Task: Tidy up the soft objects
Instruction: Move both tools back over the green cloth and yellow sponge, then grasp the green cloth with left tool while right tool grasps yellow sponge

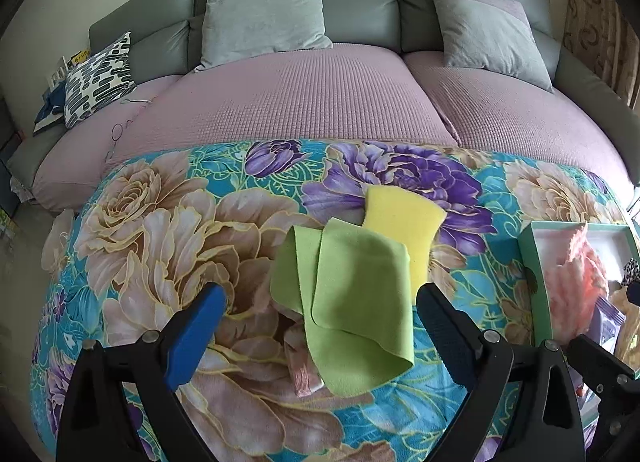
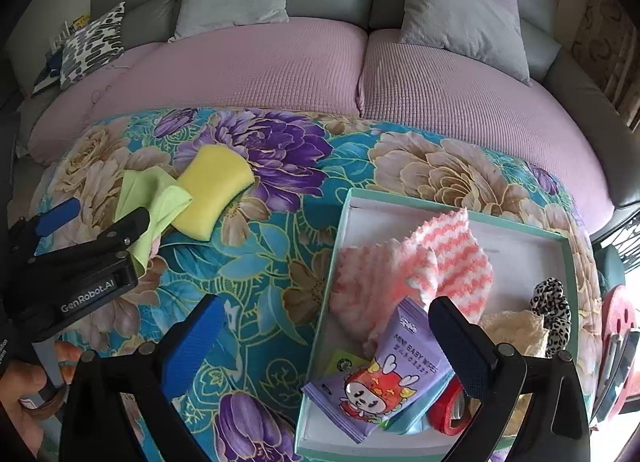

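Note:
A green cloth (image 1: 348, 302) lies folded on the floral blanket (image 1: 168, 230), overlapping a yellow sponge (image 1: 404, 230) behind it. My left gripper (image 1: 320, 318) is open, fingers on either side of the cloth, empty. A small pink packet (image 1: 306, 374) peeks from under the cloth. In the right wrist view the cloth (image 2: 156, 198) and sponge (image 2: 212, 190) lie at left, with the left gripper (image 2: 100, 214) over the cloth. My right gripper (image 2: 328, 338) is open and empty above the near-left edge of a teal-rimmed box (image 2: 348, 198) that holds pink striped cloths (image 2: 448, 258) and a purple wipes pack (image 2: 396, 374).
The box (image 1: 532, 262) stands at the blanket's right. It also holds a cream cloth (image 2: 516, 330), a leopard scrunchie (image 2: 554, 306) and a red tape roll (image 2: 452, 410). Behind the blanket is a sofa with pink seat covers (image 1: 304, 98) and grey cushions (image 1: 264, 10).

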`<move>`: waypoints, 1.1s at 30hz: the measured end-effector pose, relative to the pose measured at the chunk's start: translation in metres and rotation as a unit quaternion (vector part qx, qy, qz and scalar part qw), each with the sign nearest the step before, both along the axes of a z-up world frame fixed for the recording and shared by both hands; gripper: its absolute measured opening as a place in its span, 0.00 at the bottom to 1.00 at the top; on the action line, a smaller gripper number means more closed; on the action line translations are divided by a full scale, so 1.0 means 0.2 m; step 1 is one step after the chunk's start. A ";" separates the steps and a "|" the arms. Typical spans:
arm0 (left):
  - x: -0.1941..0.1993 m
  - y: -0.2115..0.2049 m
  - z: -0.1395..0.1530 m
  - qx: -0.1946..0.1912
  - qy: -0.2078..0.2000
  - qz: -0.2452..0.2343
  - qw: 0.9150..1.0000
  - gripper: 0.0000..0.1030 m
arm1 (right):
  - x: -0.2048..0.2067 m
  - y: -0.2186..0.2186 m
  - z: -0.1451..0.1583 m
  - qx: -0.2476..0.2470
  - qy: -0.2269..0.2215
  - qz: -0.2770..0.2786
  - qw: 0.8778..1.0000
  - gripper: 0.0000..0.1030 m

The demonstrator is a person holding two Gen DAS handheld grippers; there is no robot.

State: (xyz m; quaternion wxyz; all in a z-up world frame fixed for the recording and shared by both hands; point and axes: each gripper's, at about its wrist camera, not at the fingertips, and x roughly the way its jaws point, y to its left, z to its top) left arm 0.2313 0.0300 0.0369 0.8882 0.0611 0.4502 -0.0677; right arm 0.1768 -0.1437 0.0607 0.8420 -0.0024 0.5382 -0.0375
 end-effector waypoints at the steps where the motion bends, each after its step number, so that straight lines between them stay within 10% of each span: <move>1: 0.01 0.00 -0.01 0.000 0.002 0.000 1.000 0.94 | 0.01 0.01 0.00 0.001 0.000 0.002 1.000 1.00; 24: 0.18 0.08 -0.21 -0.017 0.057 0.013 0.998 0.93 | 0.21 0.16 -0.15 0.008 0.019 0.041 0.999 1.00; 33: 0.18 0.10 -0.22 -0.080 0.075 -0.026 0.994 0.52 | 0.26 0.22 -0.20 0.012 0.023 0.049 0.998 1.00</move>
